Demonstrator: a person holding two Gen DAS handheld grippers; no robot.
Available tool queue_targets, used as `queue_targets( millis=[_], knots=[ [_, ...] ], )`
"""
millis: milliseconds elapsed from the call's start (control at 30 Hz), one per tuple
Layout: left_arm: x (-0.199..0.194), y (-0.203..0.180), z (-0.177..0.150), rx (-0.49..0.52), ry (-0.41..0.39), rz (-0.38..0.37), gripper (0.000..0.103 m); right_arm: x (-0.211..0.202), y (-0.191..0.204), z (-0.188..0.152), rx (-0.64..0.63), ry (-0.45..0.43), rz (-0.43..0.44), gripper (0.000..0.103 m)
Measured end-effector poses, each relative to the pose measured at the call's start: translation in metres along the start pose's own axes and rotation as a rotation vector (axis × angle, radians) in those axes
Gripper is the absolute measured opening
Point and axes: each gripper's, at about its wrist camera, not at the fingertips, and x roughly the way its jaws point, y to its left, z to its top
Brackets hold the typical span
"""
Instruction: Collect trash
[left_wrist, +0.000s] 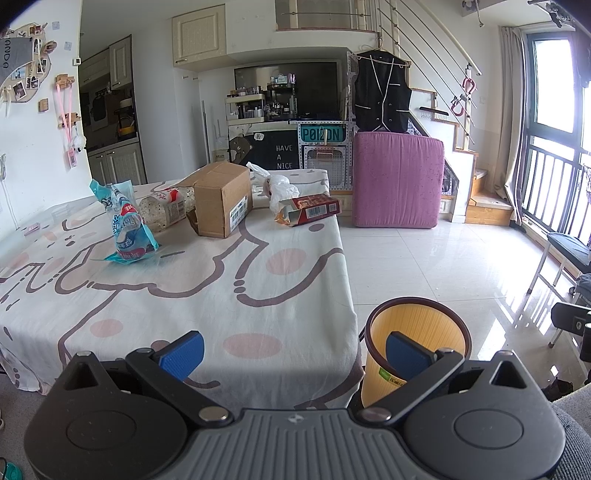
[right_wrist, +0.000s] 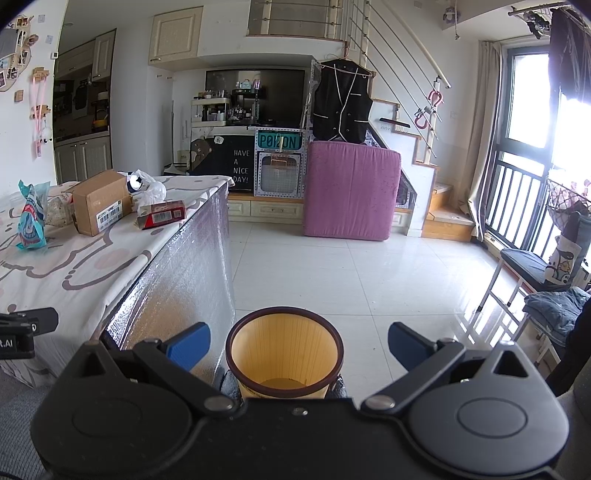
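Both grippers level, pads spread, gripping nothing.

Left gripper (left_wrist: 291, 354) over table (left_wrist: 258, 295) edge; right gripper (right_wrist: 299, 345) above yellow bin (right_wrist: 284, 354) on floor. Trash at 10–11 o'clock on table: blue wrapper (left_wrist: 127, 225), cardboard box (left_wrist: 221, 197), red carton (left_wrist: 314, 210), plastic bag (left_wrist: 280, 186).

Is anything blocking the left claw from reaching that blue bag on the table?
Nothing visible does. The left gripper is open, and only bare tablecloth lies between it and the blue bag. The cardboard box sits off to the bag's right.
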Motion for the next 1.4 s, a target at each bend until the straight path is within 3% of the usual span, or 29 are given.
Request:
queue_targets(
  millis=[867,1033,1400],
  knots=[
    [0.005,0.0,-0.005,-0.004,0.02,0.023,0.103,0.006,0.003,0.001,0.004,0.018,0.013,0.103],
    [0.008,0.02,-0.004,-0.043,0.023,0.061,0.103,0.013,0.004,-0.002,-0.002,0.032,0.036,0.103],
    [0.025,0.084,-0.009,-0.19,0.053,0.154,0.103,0.046,0.054,0.011,-0.085,0.049,0.11,0.103]
  ],
)
